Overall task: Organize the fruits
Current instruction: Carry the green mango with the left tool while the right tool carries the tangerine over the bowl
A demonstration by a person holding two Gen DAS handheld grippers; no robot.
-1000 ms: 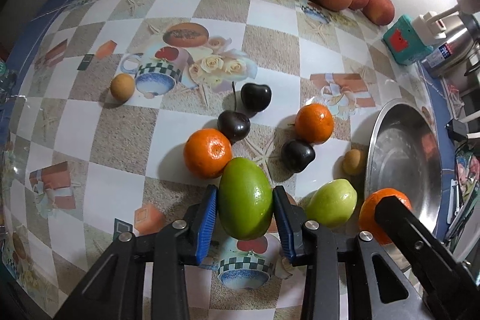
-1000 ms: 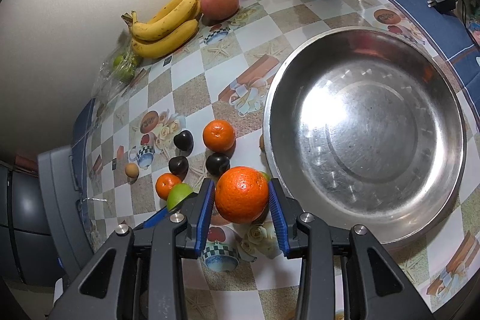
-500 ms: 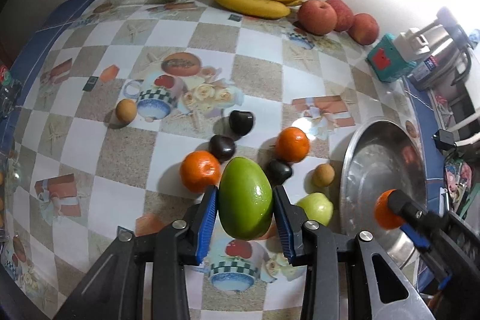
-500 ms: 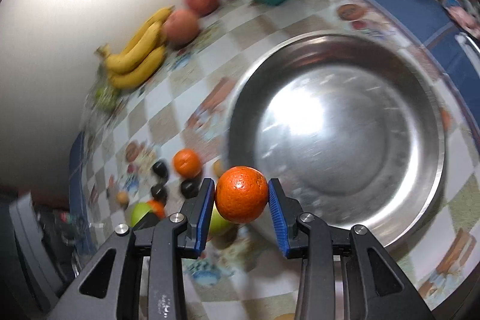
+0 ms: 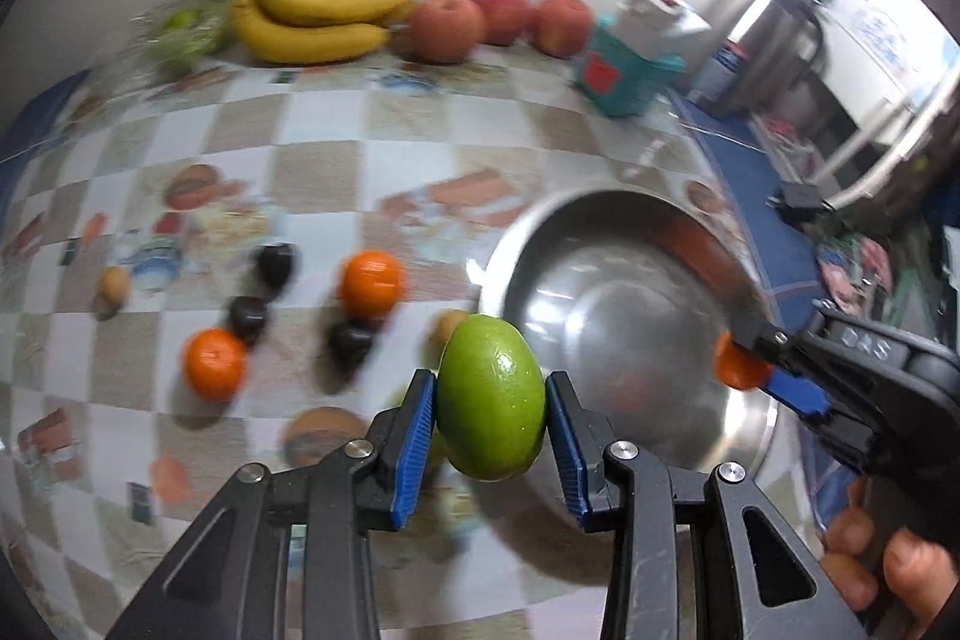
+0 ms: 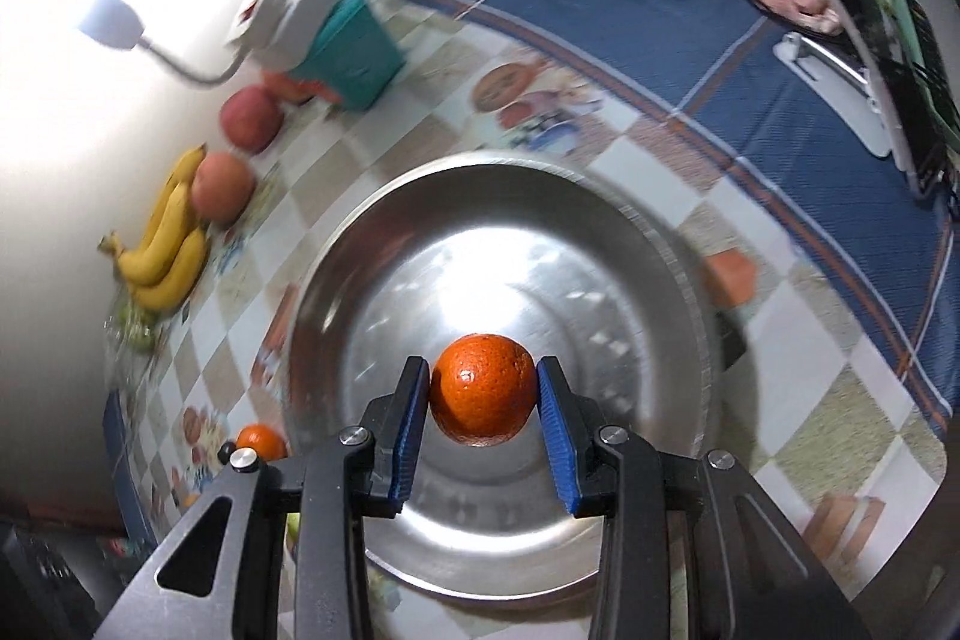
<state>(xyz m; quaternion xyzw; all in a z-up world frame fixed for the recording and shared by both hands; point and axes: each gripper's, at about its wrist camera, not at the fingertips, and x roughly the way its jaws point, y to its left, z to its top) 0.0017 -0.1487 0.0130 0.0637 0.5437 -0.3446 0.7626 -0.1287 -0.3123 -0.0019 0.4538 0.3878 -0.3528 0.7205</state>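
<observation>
Fruits are what we are sorting, and the steel bowl [image 5: 636, 244] serves as our landmark.

From the left wrist camera, we see the left gripper [image 5: 491, 409] pinching a green mango [image 5: 491, 397] between its blue pads, off the table and just short of the bowl's near-left rim. The mango's long axis runs up the picture, away from the camera along the fingers, with its narrower end farthest from us. We hold it across its short middle, which we judge the right place: the skin looks smooth and glossy, so it could slip if gripped near a tapering end, and it is probably the heaviest piece here. Left of the bowl, on the checked cloth, lie two loose oranges [image 5: 371, 283], three dark plums [image 5: 354, 340] and two small brown fruits [image 5: 114, 285]. Beyond the bowl, by the wall, sit the bananas [image 5: 324, 10] and apples [image 5: 447, 25]. At the bowl's right edge the right gripper [image 5: 753, 361] shows an orange in its tip.

From the right wrist camera, we see that gripper clamped on the held orange [image 6: 483, 388], hanging over the bowl's bare middle. Being round, it has no real long axis; its pebbled rind should grip well, firm yet bruisable if squeezed hard.
</observation>
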